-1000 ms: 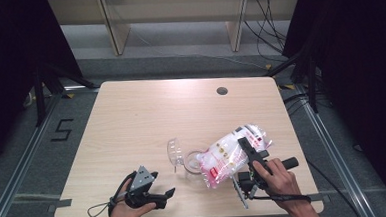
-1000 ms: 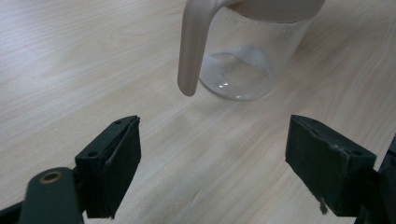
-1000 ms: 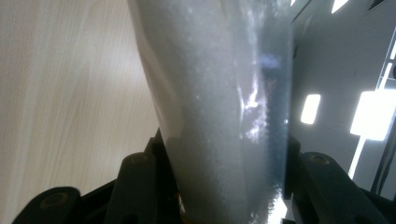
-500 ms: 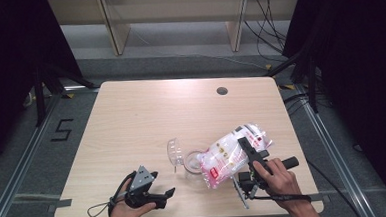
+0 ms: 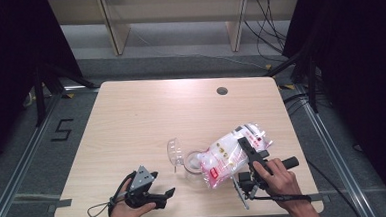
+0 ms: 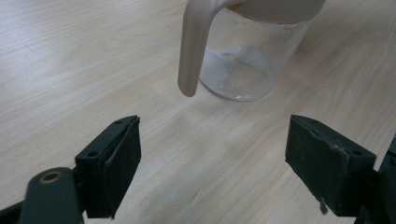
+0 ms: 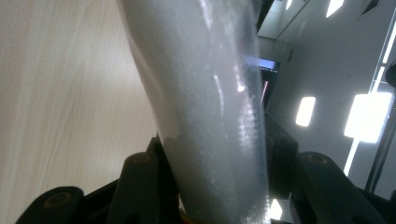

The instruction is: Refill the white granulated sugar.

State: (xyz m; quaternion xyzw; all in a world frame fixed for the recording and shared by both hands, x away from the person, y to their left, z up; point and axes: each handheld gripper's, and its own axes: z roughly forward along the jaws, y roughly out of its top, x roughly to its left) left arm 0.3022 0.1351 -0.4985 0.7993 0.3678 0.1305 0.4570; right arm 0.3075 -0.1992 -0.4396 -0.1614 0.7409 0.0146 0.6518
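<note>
On the pale wooden desk (image 5: pixel 131 121), my right claw (image 5: pixel 247 153) pinches the clear plastic bag of white powder (image 5: pixel 228 154), tipped at the clear glass jar (image 5: pixel 191 163). Nothing has moved; pouring waits. My left claw (image 5: pixel 161 185) is spread wide.

Tabletop (image 5: pixel 146 121) is pale wood-grain laminate, smooth and matt. The jar (image 6: pixel 243 60) looks like clear glossy glass, its handle (image 6: pixel 194 46) frosted plastic. The bag (image 5: pixel 228 154) is shiny crinkly plastic film. Left hand-held gripper (image 6: pixel 212 168) pads: matt black rubbery foam, a bit scuffed.
</note>
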